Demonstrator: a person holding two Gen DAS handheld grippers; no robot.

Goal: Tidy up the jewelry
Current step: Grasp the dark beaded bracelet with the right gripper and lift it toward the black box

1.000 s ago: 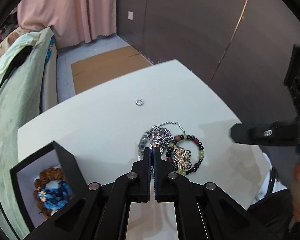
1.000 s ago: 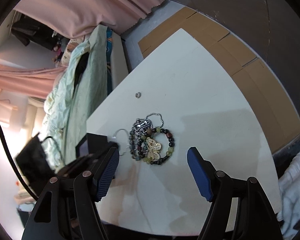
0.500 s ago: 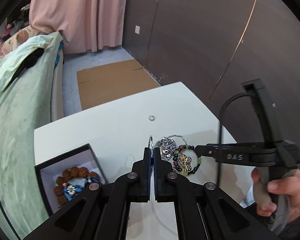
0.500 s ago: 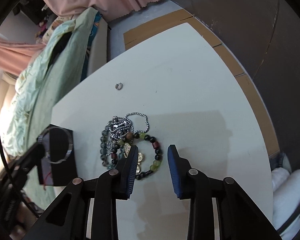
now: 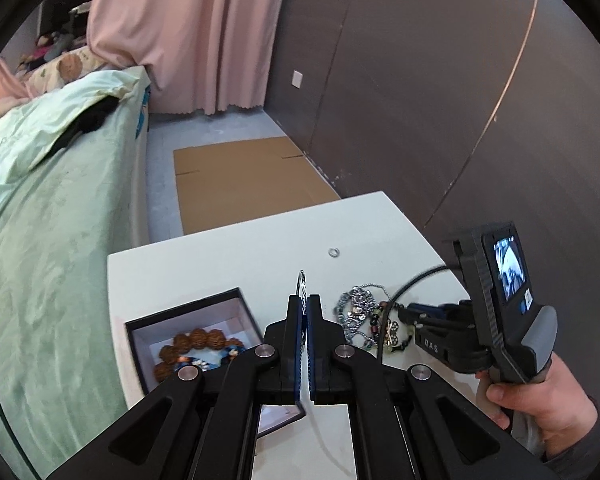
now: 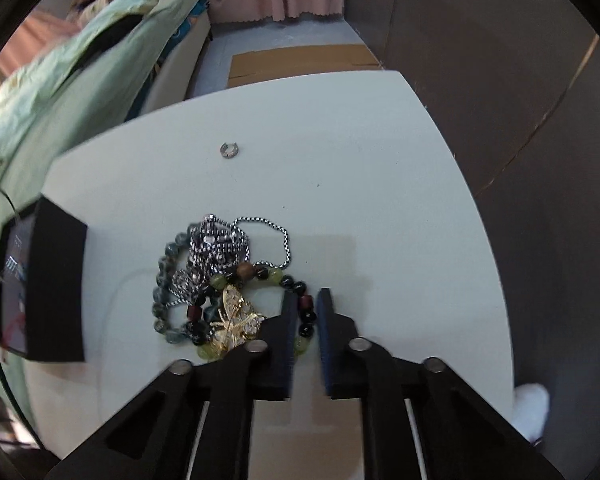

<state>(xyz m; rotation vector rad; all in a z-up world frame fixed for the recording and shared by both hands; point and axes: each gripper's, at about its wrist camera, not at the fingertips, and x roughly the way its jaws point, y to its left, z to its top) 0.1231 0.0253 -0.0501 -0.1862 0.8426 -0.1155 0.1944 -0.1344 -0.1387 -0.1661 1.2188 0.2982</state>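
Pinching a thin silver hoop (image 5: 301,280) edge-on, our left tongs (image 5: 303,312) sit fully closed above the table (image 6: 340,128), beside the open black box (image 5: 188,320) already holding a brown-and-blue bead bracelet (image 5: 196,350). Our right tongs (image 6: 305,312) are closing around the dark-and-green bead bracelet with the gold butterfly charm (image 6: 236,316); contact unclear. Left to sort, we judge: silver chain (image 6: 220,244), grey-green bead bracelet (image 6: 162,280), small silver ring (image 6: 229,149).

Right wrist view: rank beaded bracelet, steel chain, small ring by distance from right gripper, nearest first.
From the right gripper, closing:
1. Beaded bracelet, between the fingers.
2. Steel chain, up-left in the pile.
3. Small ring, alone, farther up the table.
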